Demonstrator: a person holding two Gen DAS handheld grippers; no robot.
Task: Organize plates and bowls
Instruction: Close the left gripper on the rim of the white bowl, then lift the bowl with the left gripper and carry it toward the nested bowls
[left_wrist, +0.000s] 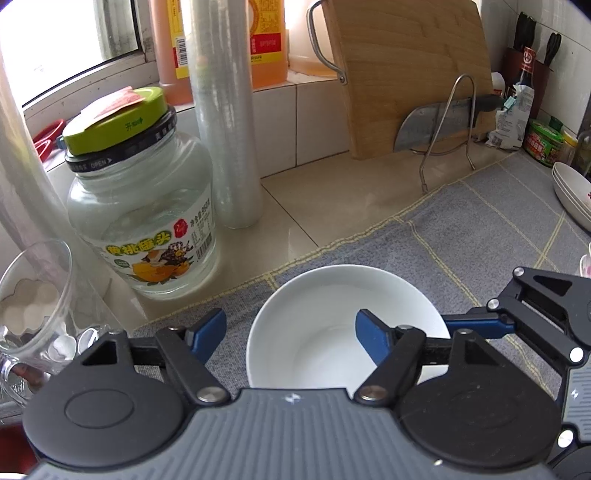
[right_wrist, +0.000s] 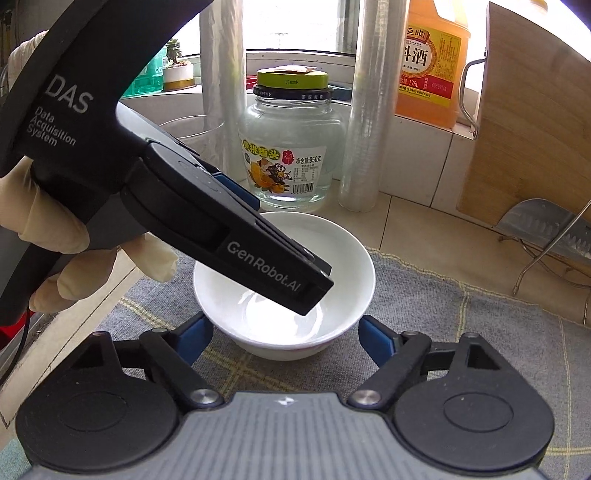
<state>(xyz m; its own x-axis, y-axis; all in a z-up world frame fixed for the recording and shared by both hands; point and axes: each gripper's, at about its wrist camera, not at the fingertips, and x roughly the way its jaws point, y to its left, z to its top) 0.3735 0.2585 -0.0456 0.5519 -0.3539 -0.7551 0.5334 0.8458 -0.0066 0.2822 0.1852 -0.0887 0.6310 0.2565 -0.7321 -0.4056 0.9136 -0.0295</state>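
Between the right gripper (right_wrist: 284, 338)'s spread fingers sits the white bowl (right_wrist: 332, 254), untouched; the left gripper (left_wrist: 291, 334) straddles its left rim, fingers parted.

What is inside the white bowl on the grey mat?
No food shows in the white bowl. The left hand-held gripper reaches inside, hiding part of the bottom.

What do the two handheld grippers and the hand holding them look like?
Both the left gripper and right gripper are black with grey ribbed bodies, silver pivots and blue pads. The left one bears white DAS and GenRobot.AI lettering. The hand wears a cream glove.
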